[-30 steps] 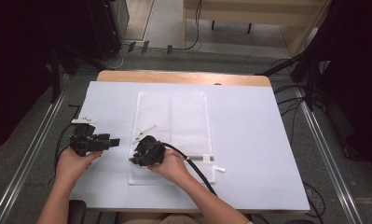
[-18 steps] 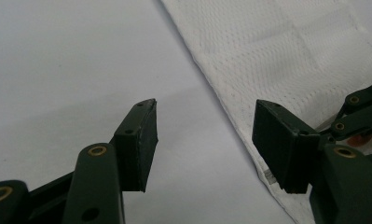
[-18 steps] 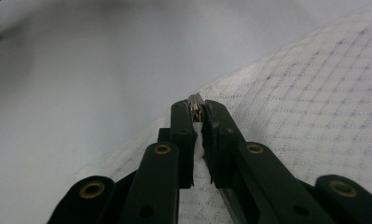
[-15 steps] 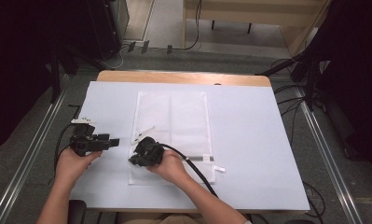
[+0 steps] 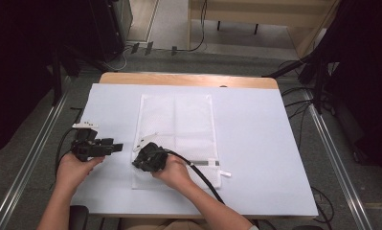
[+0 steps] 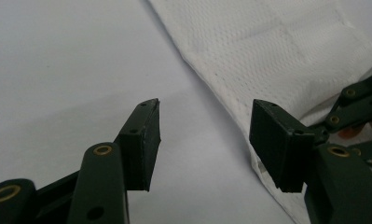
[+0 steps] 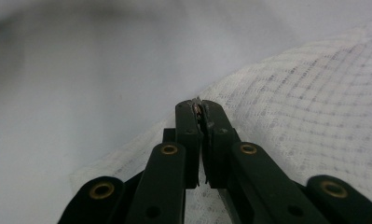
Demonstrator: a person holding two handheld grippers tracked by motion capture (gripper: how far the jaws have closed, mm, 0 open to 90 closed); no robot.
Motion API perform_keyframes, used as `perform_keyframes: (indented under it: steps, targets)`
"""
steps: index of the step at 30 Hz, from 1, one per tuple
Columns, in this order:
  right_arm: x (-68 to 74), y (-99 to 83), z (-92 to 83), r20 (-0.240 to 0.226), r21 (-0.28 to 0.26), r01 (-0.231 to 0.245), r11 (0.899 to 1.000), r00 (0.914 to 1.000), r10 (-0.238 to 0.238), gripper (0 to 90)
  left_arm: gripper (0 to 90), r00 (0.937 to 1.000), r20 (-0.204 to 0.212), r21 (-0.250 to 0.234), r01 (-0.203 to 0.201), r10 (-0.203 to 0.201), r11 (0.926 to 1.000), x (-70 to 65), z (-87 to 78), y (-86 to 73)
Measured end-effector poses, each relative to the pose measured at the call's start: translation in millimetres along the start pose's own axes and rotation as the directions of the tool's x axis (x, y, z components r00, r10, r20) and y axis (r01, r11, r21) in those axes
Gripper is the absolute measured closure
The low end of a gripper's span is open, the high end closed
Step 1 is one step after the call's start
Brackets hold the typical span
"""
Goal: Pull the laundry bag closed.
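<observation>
Lying flat on the table (image 5: 255,143), white mesh bag (image 5: 179,120), contents hidden, right tongs (image 7: 200,108) clamped on something small and metallic, left tongs (image 6: 204,135) wide.

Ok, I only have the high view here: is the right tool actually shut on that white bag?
Observer: Shut, yes. In the right gripper view the right tool pinches a small piece at its tips, over the mesh bag edge.
Operator: And the left tool?
Observer: The left tool is open; its jaws have just been closing slightly, nothing between them.
Operator: Touching the bag?
Observer: Can't tell; the bag's stitched edge runs just beneath one jaw.
</observation>
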State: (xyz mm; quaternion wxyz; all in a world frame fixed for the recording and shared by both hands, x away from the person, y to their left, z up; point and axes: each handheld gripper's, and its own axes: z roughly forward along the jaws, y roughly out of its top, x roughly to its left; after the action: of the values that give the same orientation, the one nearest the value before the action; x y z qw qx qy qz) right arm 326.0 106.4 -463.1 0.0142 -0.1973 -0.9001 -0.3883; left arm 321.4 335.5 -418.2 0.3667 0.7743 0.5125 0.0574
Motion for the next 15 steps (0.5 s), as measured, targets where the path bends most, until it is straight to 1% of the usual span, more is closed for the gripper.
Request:
perform_keyframes:
  steps: [1,2,5,8,12,13,15]
  targets:
    - [0.0,0.0,0.0,0.000,0.000,0.000,1.000,1.0000,0.000,88.1,43.8,1.0000,0.000,0.000,0.000,0.000,1.0000,0.0,0.0,0.0]
    - [-1.1,0.7,-1.4,0.001,-0.004,-0.003,1.000,1.0000,0.003,88.2,43.8,0.9999,0.011,-0.001,0.002,-0.002,1.0000,-0.5,0.2,-0.3]
    - [-4.2,4.0,-8.0,0.004,-0.023,0.003,1.000,1.0000,-0.003,88.1,44.3,0.9994,0.030,-0.001,-0.020,0.020,0.9998,-3.7,1.4,-1.2]
    - [-11.2,6.5,-14.5,0.000,-0.021,-0.002,1.000,1.0000,0.002,88.1,45.2,0.9968,0.062,-0.004,-0.051,0.051,0.9987,-7.1,1.8,-2.6]
    - [-13.8,9.2,-20.6,0.002,-0.030,-0.001,1.000,1.0000,0.001,88.1,45.6,0.9944,0.082,-0.001,-0.067,0.067,0.9977,-9.1,1.6,-4.7]
    - [-14.6,11.9,-24.3,-0.002,-0.029,0.000,1.000,1.0000,0.000,88.1,45.8,0.9934,0.088,0.000,-0.074,0.074,0.9973,-9.9,1.7,-5.2]
    - [-15.7,13.2,-25.5,-0.003,-0.027,0.007,1.000,1.0000,-0.007,88.1,46.1,0.9909,0.099,0.001,-0.092,0.091,0.9958,-11.7,2.1,-6.1]
